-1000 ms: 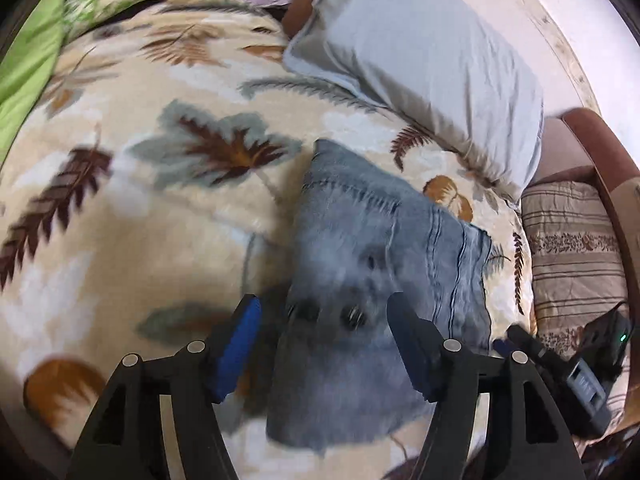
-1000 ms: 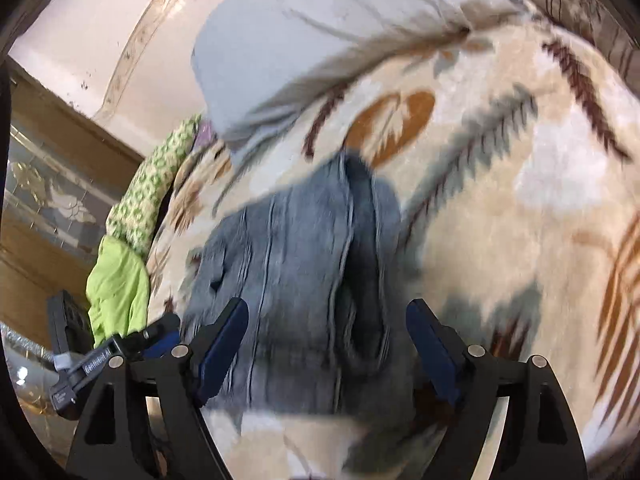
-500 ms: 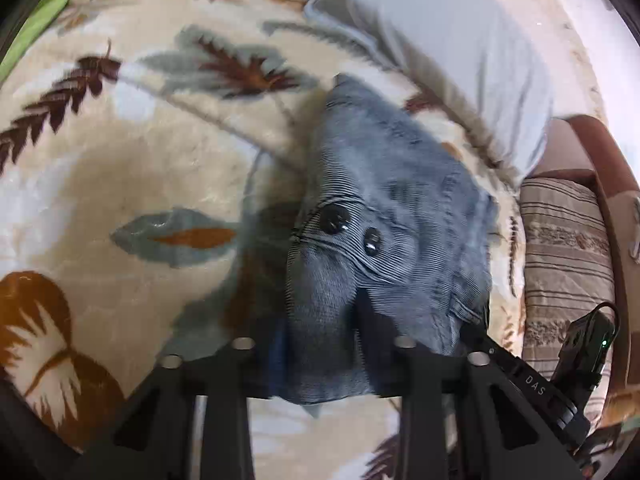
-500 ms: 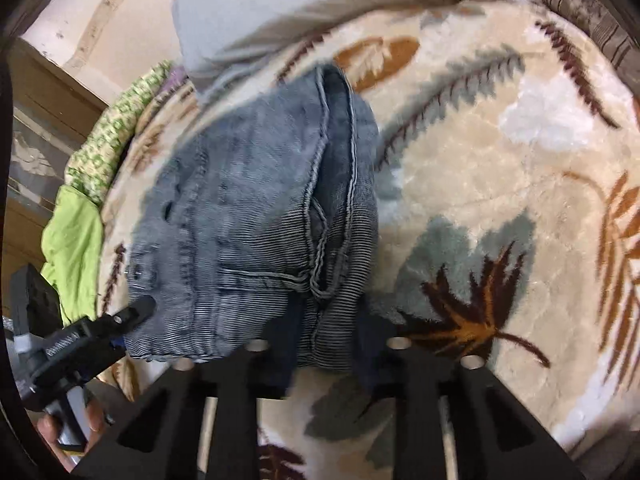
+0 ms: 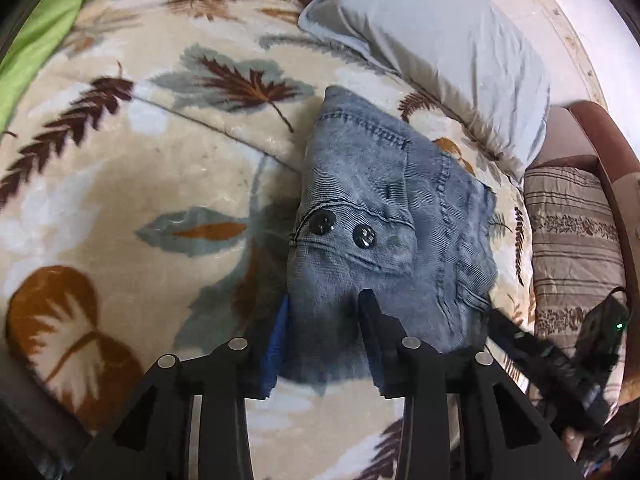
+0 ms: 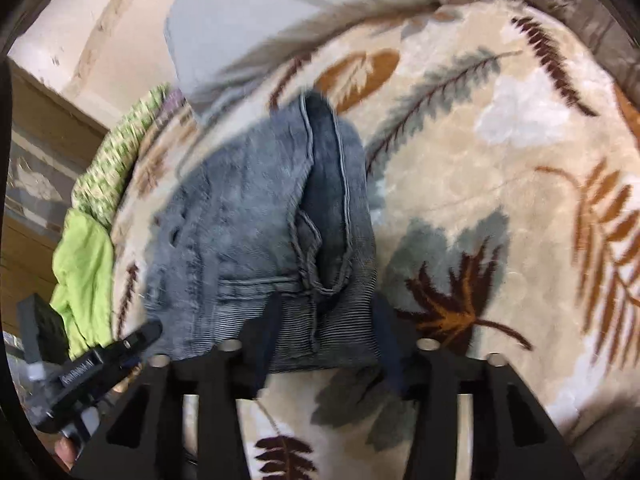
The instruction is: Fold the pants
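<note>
The pants are blue jeans [image 5: 380, 184], folded into a compact bundle with two dark buttons on top, lying on a leaf-patterned blanket [image 5: 140, 160]. My left gripper [image 5: 324, 320] straddles the bundle's near left corner. Its jaws are opening, denim still lies between them, and the pads no longer squeeze it. In the right wrist view the jeans [image 6: 248, 208] show their folded seam side. My right gripper [image 6: 326, 320] straddles the near right corner, jaws opening, cloth between them but loose. Each gripper shows in the other's view: the right gripper [image 5: 532, 352], the left gripper [image 6: 100, 364].
A grey pillow [image 5: 432, 40] lies just beyond the jeans. A striped cushion [image 5: 572, 240] and a brown bed frame sit to the right. Green cloth [image 5: 36, 28] is heaped at the far left edge. A wooden cabinet [image 6: 32, 152] stands past the bed.
A second ago both grippers hung wide open over the jeans. Half a second ago both were shut on the bundle's near edge. Now both sets of jaws have parted again.
</note>
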A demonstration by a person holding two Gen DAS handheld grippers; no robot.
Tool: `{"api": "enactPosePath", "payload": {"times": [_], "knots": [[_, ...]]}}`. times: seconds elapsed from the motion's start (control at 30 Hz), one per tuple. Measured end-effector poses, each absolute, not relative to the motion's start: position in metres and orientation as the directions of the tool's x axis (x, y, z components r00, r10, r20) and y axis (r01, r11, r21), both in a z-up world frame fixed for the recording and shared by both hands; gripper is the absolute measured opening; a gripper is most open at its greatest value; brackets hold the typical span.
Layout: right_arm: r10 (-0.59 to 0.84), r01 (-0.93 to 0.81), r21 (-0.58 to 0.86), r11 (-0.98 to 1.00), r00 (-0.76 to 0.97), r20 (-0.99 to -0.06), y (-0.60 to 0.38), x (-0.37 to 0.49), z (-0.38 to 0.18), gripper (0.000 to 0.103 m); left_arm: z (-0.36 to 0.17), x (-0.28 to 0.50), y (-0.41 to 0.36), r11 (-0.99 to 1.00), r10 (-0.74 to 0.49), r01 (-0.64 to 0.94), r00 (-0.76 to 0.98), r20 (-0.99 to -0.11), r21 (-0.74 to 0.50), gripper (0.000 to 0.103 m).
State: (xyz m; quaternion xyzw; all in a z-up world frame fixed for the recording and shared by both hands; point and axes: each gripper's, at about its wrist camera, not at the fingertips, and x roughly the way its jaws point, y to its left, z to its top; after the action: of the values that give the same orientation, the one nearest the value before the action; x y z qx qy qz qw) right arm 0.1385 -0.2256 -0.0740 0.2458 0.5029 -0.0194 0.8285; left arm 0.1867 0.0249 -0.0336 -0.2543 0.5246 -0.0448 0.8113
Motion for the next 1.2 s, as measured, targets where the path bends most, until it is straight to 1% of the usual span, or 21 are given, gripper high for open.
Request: {"api": "enactPosePath", "payload": {"times": [0.07, 0.13, 0.17, 0.27, 0.37, 0.4, 0.43, 0.47, 0.53, 0.6, 0.67, 0.77, 0.93, 1.0, 1.13, 1.17, 1.2], "knots": [[0.226, 0.275, 0.425, 0.863, 0.542, -0.809, -0.228, 0.124, -0.062, 0.059, -0.023, 0.169, 0.026, 0.864, -0.343, -0.187, 0.462, -0.818, -0.468, 0.048], [0.255, 0.236, 0.456, 0.858, 0.574, -0.778, -0.223, 0.116, -0.054, 0.058, -0.022, 0.157, 0.025, 0.868, -0.329, -0.193, 0.468, -0.82, -0.459, 0.049], [0.26, 0.22, 0.451, 0.865, 0.572, -0.778, -0.219, 0.116, -0.053, 0.055, -0.022, 0.153, 0.027, 0.871, -0.329, -0.187, 0.464, -0.823, -0.454, 0.047], [0.267, 0.185, 0.428, 0.884, 0.551, -0.79, -0.204, 0.123, -0.061, 0.038, -0.026, 0.157, 0.02, 0.901, -0.286, -0.177, 0.445, -0.849, -0.396, 0.047], [0.261, 0.205, 0.401, 0.893, 0.492, -0.831, -0.195, 0.14, -0.083, 0.038, -0.025, 0.157, 0.009, 0.931, -0.226, -0.162, 0.448, -0.865, -0.327, 0.047], [0.242, 0.226, 0.378, 0.898, 0.465, -0.852, -0.194, 0.145, -0.092, 0.034, -0.023, 0.155, 0.005, 0.938, -0.211, -0.156, 0.453, -0.866, -0.31, 0.047], [0.223, 0.242, 0.356, 0.903, 0.443, -0.868, -0.193, 0.147, -0.099, 0.031, -0.023, 0.155, 0.002, 0.942, -0.203, -0.152, 0.455, -0.867, -0.3, 0.047], [0.216, 0.249, 0.346, 0.905, 0.433, -0.875, -0.193, 0.149, -0.103, 0.027, -0.024, 0.156, 0.0, 0.945, -0.197, -0.148, 0.456, -0.868, -0.292, 0.047], [0.195, 0.239, 0.322, 0.916, 0.436, -0.879, -0.188, 0.15, -0.1, 0.012, -0.023, 0.155, -0.005, 0.954, -0.172, -0.14, 0.464, -0.869, -0.264, 0.046], [0.15, 0.203, 0.265, 0.943, 0.452, -0.879, -0.18, 0.147, -0.09, 0.008, -0.021, 0.154, -0.01, 0.961, -0.156, -0.131, 0.47, -0.869, -0.243, 0.045], [0.144, 0.182, 0.262, 0.948, 0.49, -0.86, -0.177, 0.139, -0.075, 0.007, -0.02, 0.155, -0.011, 0.967, -0.139, -0.122, 0.477, -0.868, -0.222, 0.043], [0.138, 0.177, 0.265, 0.948, 0.521, -0.842, -0.178, 0.132, -0.061, 0.006, -0.018, 0.153, -0.017, 0.98, -0.108, -0.095, 0.489, -0.865, -0.176, 0.042], [0.111, 0.227, 0.216, 0.95, 0.4, -0.91, -0.18, 0.146, -0.098, 0.006, -0.022, 0.153, -0.03, 0.993, -0.059, -0.061, 0.488, -0.871, -0.101, 0.042], [0.094, 0.217, 0.197, 0.956, 0.409, -0.907, -0.175, 0.146, -0.095, 0.007, -0.022, 0.152, -0.034, 0.995, -0.037, -0.059, 0.493, -0.869, -0.076, 0.042], [0.099, 0.222, 0.201, 0.954, 0.401, -0.911, -0.179, 0.143, -0.097, 0.007, -0.022, 0.154, -0.032, 0.995, -0.041, -0.056, 0.49, -0.871, -0.079, 0.045], [0.112, 0.23, 0.219, 0.948, 0.405, -0.908, -0.181, 0.142, -0.097, 0.009, -0.022, 0.153, -0.031, 0.994, -0.048, -0.06, 0.49, -0.87, -0.089, 0.047], [0.132, 0.236, 0.246, 0.94, 0.412, -0.901, -0.184, 0.141, -0.095, 0.013, -0.021, 0.154, -0.027, 0.993, -0.054, -0.063, 0.49, -0.87, -0.098, 0.048]]}}
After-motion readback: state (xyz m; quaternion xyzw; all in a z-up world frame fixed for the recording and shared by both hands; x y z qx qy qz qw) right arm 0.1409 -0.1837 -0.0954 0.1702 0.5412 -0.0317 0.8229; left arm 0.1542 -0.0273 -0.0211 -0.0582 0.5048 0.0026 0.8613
